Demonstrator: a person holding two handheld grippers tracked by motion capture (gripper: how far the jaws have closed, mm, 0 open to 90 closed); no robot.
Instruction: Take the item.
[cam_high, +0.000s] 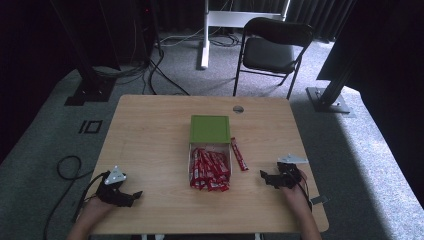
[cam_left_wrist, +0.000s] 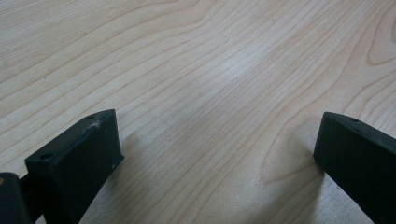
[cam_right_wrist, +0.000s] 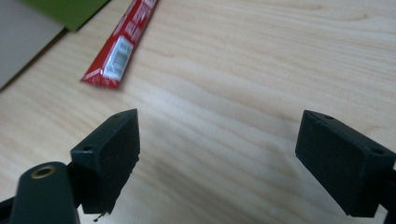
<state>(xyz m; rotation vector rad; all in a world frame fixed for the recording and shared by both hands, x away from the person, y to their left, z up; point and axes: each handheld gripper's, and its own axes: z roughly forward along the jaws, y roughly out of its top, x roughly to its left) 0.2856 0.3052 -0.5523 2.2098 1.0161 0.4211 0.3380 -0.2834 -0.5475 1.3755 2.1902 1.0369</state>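
Observation:
A green-lidded box sits mid-table, with a pile of several red snack packets in its open white part. One loose red packet lies on the wood just right of the box, and its end shows at the upper left as red packet. My left gripper rests open near the front left of the table; bare wood lies between its jaws. My right gripper is open at the front right, low over bare wood, with the loose packet ahead and to its left.
The wooden table has a round cable hole at its far edge. A black folding chair stands beyond it on grey carpet. Cables trail off the left side.

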